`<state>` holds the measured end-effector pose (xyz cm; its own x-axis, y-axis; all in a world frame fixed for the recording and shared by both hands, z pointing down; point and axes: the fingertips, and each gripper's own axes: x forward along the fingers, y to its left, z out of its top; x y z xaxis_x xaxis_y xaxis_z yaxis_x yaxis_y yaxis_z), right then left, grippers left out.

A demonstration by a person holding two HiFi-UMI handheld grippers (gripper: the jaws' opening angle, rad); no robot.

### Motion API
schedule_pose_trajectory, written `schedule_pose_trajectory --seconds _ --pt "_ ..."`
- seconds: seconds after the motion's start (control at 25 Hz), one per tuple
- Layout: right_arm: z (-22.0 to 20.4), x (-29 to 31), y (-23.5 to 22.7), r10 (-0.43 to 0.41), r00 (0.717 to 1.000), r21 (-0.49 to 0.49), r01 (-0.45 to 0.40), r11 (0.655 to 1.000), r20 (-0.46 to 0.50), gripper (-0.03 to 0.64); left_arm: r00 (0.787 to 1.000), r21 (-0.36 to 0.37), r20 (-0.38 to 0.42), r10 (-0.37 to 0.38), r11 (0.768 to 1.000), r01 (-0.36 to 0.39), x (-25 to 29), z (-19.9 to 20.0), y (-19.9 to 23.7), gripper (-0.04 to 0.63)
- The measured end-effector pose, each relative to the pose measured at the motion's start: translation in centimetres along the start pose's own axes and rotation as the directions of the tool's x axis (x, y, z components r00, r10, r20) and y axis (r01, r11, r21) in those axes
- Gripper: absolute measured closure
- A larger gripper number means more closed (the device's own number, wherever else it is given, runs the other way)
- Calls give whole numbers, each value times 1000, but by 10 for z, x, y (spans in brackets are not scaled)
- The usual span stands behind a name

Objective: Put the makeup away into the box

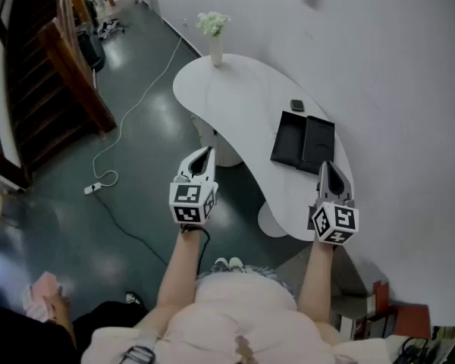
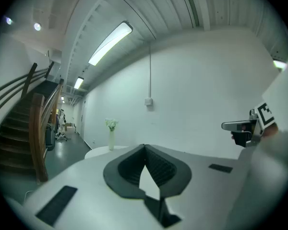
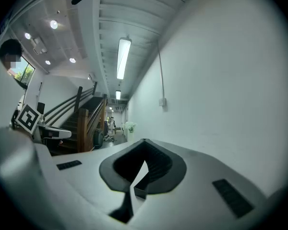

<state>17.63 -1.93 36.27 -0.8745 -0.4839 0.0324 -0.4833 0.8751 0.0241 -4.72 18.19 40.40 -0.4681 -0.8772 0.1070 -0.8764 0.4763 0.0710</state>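
In the head view an open black box (image 1: pixel 302 142) lies flat on the white curved table (image 1: pixel 235 105), its two halves side by side. A small dark makeup case (image 1: pixel 297 105) sits just beyond it. My left gripper (image 1: pixel 206 153) hovers off the table's left edge, over the floor, shut and empty. My right gripper (image 1: pixel 326 167) hangs above the table's near right end, just short of the box, and is also shut and empty. In the left gripper view the jaws (image 2: pixel 145 146) meet at their tips. The right gripper view shows the same at its tips (image 3: pixel 145 141). Each camera sees the other gripper beside it.
A white vase with flowers (image 1: pixel 214 36) stands at the table's far end and also shows as a vase (image 2: pixel 111 134) ahead of the left gripper. A wooden staircase (image 1: pixel 45 82) fills the left. A white cable with a power strip (image 1: pixel 93 189) lies on the floor. A wall runs along the right.
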Motion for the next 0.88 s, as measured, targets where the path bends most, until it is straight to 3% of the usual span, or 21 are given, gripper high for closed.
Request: schedule_pose_trajectory --seconds 0.88 --pt "-6 -2 10 -7 1000 43 6 999 5 601 1000 -9 -15 12 1000 -12 -10 -10 9 569"
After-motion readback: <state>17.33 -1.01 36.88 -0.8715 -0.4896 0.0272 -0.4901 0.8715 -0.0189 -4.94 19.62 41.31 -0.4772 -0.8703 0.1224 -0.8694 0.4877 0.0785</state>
